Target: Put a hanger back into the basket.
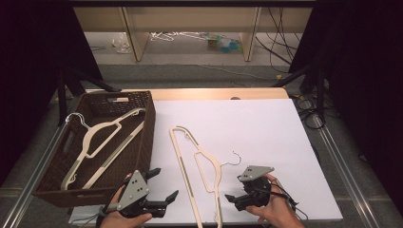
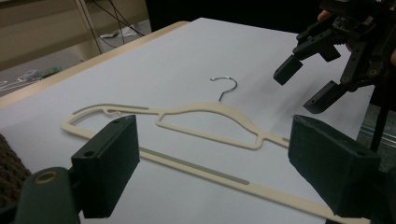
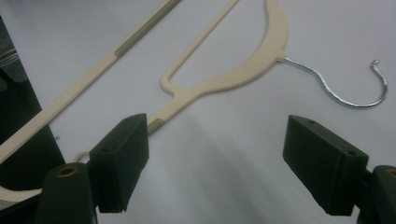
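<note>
Hand-held gripper, left (image 1: 164,184) and right (image 1: 231,198), both released beside hanger (image 1: 197,171) on worktop (image 1: 266,133). Judged best: pinch long bar, lift level, avoid hook (image 1: 231,158) snagging basket (image 1: 142,137).

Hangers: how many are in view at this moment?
2. One hanger lies flat on the white table sheet between the two grippers; the other hanger lies inside the brown basket. More could be hidden beneath it.
</note>
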`<control>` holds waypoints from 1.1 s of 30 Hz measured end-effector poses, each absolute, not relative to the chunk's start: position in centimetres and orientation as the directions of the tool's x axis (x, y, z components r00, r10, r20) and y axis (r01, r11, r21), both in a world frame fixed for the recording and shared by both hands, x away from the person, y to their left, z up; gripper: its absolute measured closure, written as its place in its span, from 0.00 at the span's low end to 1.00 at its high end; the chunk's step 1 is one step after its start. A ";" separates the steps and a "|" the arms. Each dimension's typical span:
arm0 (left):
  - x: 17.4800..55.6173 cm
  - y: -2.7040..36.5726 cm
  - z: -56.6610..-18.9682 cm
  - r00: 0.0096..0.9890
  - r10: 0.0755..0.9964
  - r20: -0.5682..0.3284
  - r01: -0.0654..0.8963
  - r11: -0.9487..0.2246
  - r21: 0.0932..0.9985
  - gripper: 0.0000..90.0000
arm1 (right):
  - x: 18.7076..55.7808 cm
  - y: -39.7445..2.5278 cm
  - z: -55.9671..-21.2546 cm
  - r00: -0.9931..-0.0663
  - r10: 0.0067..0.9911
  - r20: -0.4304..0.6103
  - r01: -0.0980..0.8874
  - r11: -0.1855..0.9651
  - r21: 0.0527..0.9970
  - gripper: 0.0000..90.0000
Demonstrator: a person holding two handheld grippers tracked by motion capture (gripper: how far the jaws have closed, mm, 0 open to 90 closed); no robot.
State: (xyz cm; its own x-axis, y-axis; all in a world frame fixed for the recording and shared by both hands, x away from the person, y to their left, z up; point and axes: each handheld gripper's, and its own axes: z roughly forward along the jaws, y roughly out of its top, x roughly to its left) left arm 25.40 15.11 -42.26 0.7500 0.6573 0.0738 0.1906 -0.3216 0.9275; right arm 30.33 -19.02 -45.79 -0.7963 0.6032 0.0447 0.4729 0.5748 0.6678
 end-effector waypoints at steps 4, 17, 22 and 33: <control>25.4 14.4 -42.9 0.763 0.643 0.063 0.205 -0.333 0.920 0.18 | 30.1 -17.4 -46.3 -0.809 0.588 0.018 0.458 0.609 0.648 0.27; 25.4 14.2 -43.6 0.774 0.630 0.066 0.224 -0.370 0.902 0.18 | 30.2 -13.9 -47.8 -0.819 0.573 0.001 0.483 0.689 0.541 0.31; 25.5 14.1 -43.7 0.779 0.622 0.077 0.210 -0.374 0.903 0.18 | 30.2 -14.3 -47.5 -0.825 0.565 -0.011 0.482 0.713 0.509 0.42; 25.2 13.8 -43.8 0.782 0.618 0.080 0.203 -0.374 0.905 0.20 | 33.0 -19.8 -46.3 -0.767 0.641 -0.005 0.587 0.705 0.398 0.67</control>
